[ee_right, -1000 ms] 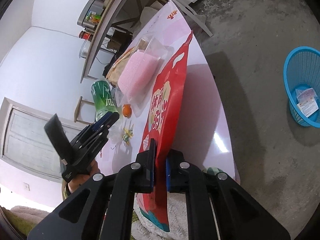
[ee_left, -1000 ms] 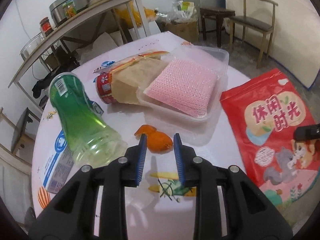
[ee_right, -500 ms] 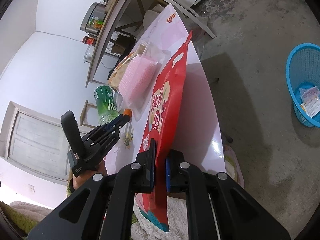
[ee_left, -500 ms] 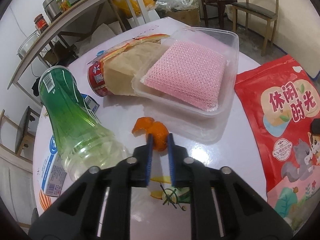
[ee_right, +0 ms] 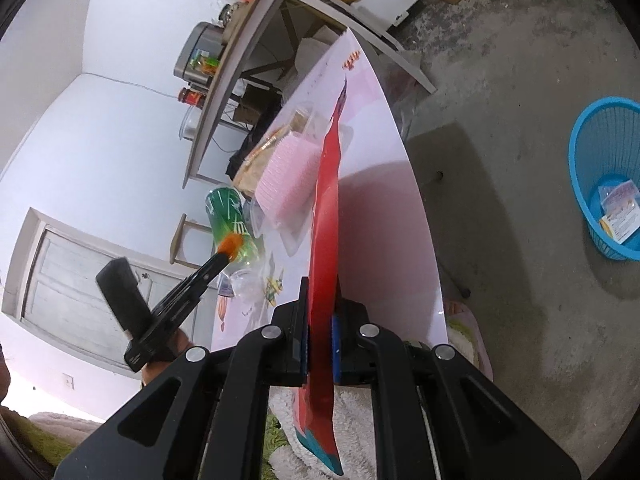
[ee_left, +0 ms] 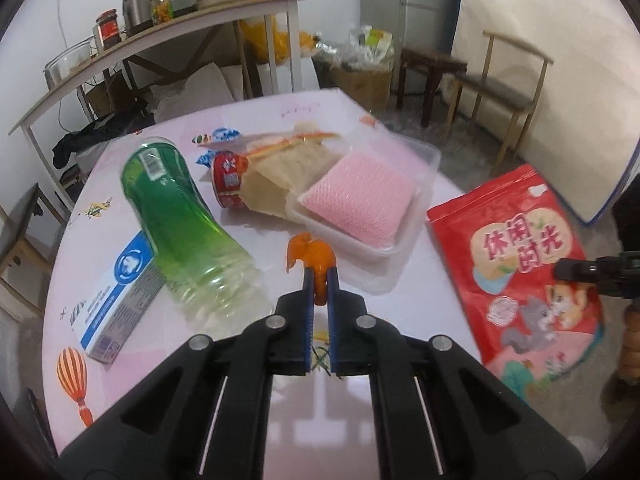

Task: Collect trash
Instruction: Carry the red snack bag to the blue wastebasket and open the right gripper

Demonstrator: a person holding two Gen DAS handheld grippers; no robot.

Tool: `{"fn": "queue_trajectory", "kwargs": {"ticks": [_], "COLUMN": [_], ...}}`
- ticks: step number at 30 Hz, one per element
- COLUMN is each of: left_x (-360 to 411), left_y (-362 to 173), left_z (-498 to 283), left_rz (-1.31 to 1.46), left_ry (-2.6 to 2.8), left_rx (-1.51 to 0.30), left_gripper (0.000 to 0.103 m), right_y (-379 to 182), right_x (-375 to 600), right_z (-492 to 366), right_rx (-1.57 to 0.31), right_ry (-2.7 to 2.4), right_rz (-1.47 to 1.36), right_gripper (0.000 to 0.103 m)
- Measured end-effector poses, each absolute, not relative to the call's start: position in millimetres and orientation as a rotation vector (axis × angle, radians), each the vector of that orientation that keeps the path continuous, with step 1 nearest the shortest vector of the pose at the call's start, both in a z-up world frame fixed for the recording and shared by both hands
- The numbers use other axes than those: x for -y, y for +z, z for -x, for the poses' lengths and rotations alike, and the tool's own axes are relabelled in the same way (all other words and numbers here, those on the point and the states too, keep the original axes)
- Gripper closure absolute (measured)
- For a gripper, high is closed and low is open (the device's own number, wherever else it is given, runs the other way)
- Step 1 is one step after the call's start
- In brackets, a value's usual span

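Above the table [ee_left: 400, 312], left jaws pinch orange peel [ee_left: 314, 258]; right jaws clamp the seemingly raised red bag [ee_right: 326, 208].

One bottle [ee_left: 182, 224], two chairs [ee_left: 506, 92].

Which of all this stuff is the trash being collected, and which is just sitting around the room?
Trash job: orange peel in left gripper; red snack bag in right gripper; green bottle; blue basket.

Just around: rice cooker; wooden chair; jars.
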State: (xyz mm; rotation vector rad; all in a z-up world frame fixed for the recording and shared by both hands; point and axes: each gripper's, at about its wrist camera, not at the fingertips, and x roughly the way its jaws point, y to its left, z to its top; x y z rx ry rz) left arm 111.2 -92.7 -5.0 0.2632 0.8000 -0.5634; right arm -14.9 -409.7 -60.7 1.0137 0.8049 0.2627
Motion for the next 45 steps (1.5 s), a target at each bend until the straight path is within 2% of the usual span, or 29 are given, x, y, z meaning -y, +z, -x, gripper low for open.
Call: {"fn": "queue_trajectory", "kwargs": {"ticks": [8, 14, 18, 22, 30, 31, 32, 33, 35, 37, 38, 45], "left_x": [88, 148, 213, 302, 460, 474, 486, 499, 511, 516, 515, 470], "left_y": [32, 47, 45, 27, -60, -71, -83, -95, -107, -110, -108, -52], "left_z": [-92, -93, -101, -106, -113, -113, -115, -115, -120, -127, -129, -131], "left_rz": [-0.111, -0.065, -0.068, -0.158, -0.345, -0.373, -0.4, -0.425, -0.433, -0.416, -0.411, -0.368], "left_ry": [-0.711, -0.916, -1.046, -1.138, -1.119, -1.114, -1.11, -1.089, -1.032, -1.009, -1.0, -1.061], "left_rx": [-0.772, -0.791, -0.861, -0.963, -1.213, -1.229, -1.251, -1.278, -1.296, -1.294, -1.294, -1.157], "left_gripper": [0.099, 0.099, 0.099, 0.099, 0.097, 0.095, 0.085, 0.068, 0.049, 0.045, 0.039, 0.033], "right_y": [-48, -38, -33, -50, -124, -134, -151, -165, -193, -224, -240, -277], "right_x": [426, 460, 500, 539, 599, 608, 619, 628, 640, 652, 654, 647], "right_z": [25, 53, 88, 112, 119, 116, 112, 107, 100, 90, 89, 92], "right_rx": [-0.735, -0.643, -0.551, -0.516, -0.548, -0.551, -0.558, -0.566, -0.588, -0.645, -0.682, -0.767], "right_ry": [0.241, 0.14, -0.007, -0.152, -0.373, -0.4, -0.42, -0.422, -0.46, -0.511, -0.57, -0.624], "right_rz": [-1.039, -1.071, -1.099, -1.164, -1.29, -1.315, -1.348, -1.377, -1.414, -1.422, -1.425, -1.417], "right_gripper": [0.095, 0.095, 0.095, 0.095, 0.095, 0.095, 0.093, 0.092, 0.088, 0.058, 0.057, 0.057]}}
